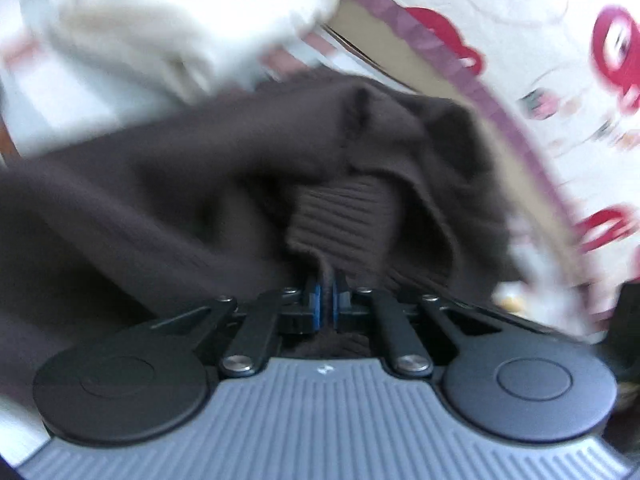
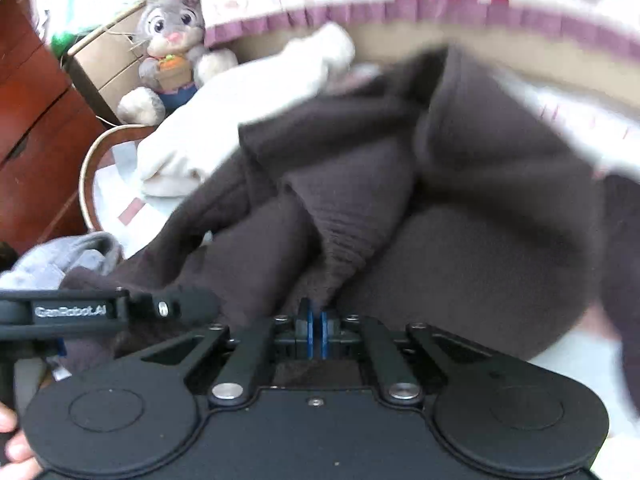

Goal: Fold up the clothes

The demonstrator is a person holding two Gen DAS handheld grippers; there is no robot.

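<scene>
A dark brown knitted sweater (image 1: 180, 184) lies bunched across the bed and fills both wrist views. In the left wrist view its ribbed cuff (image 1: 340, 220) runs down into my left gripper (image 1: 328, 300), whose blue pads are shut on a pinch of that knit. In the right wrist view another ribbed edge (image 2: 348, 236) of the brown sweater (image 2: 480, 216) tapers into my right gripper (image 2: 316, 320), shut on the fabric. The body of the left gripper (image 2: 80, 312) shows at the left edge of the right wrist view. Both views are blurred.
A cream garment (image 1: 172, 20) (image 2: 224, 120) lies beyond the sweater. A patterned quilt with a purple frill (image 1: 540, 60) (image 2: 440, 8) lies beyond it. A plush rabbit (image 2: 172, 48), a cardboard box (image 2: 108, 68), a wooden cabinet (image 2: 36, 128) and a grey cloth (image 2: 68, 256) sit at the left.
</scene>
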